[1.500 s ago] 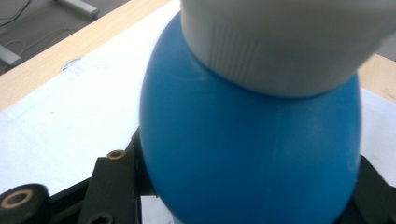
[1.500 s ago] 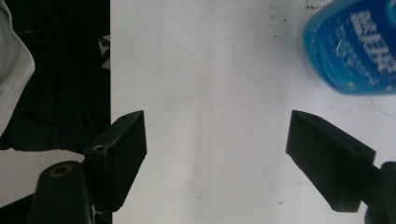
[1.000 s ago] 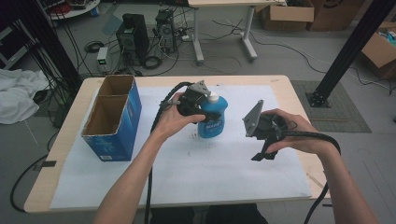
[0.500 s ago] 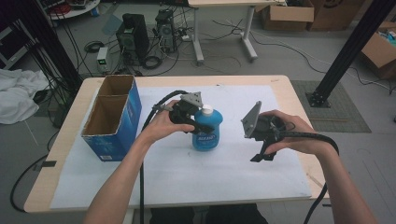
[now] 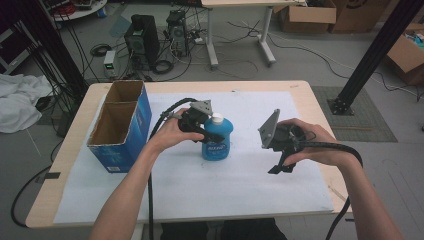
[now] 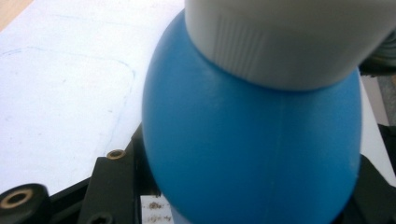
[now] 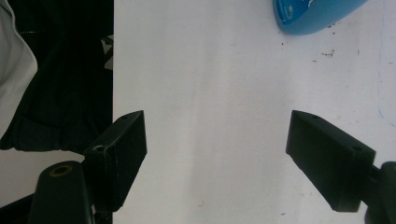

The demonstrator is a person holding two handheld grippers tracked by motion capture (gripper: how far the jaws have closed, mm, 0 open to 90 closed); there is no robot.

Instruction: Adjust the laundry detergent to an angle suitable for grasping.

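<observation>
A blue bottle [image 5: 218, 142] with a white cap [image 5: 216, 118] stands upright over the white paper near the table's middle. My left gripper [image 5: 205, 131] is shut on its upper body from the left side. In the left gripper view the blue bottle [image 6: 252, 140] and its ribbed white cap [image 6: 289, 37] sit right between the jaws. I cannot tell whether its base rests on the paper. My right gripper [image 5: 280, 168] hovers to the right of the bottle, pointing down. The right gripper [image 7: 215, 154] is open, with bare paper between its fingers and the bottle's base [image 7: 313, 14] farther off.
An open blue cardboard box [image 5: 120, 127] with two compartments stands at the table's left. White paper [image 5: 225, 195] covers most of the wooden table [image 5: 310, 100]. Cables trail from both grippers toward the near edge. Computers, desks and cardboard boxes stand on the floor beyond.
My left gripper has carried the blue bottle down and slightly left, closer to the paper. The right gripper has stayed where it was, still open.
</observation>
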